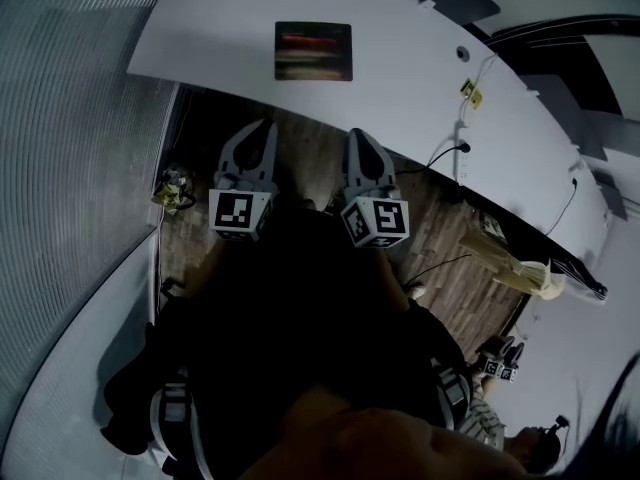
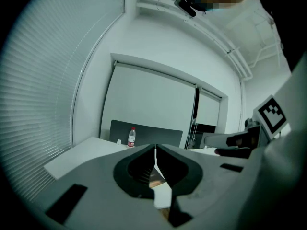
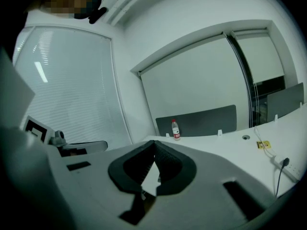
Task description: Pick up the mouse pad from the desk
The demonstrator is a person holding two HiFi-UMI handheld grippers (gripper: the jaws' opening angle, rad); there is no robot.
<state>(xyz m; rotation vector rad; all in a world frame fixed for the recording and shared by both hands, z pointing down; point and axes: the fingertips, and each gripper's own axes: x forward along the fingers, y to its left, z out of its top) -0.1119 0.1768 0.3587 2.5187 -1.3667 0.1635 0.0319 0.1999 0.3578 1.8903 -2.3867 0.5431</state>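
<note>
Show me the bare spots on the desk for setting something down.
Bare desk lies left of the mouse pad, and between the pad and the round grommet. Crowded: the right edge, with the yellow tag and cables.

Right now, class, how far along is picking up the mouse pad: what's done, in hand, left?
Done: nothing; the mouse pad lies on the desk. In hand: left claw and right claw, both shut and empty, short of the desk. Left: reach, grip, lift.

Dim bluish frames, heavy fisheye bending, dark vignetted corners, soft focus
</note>
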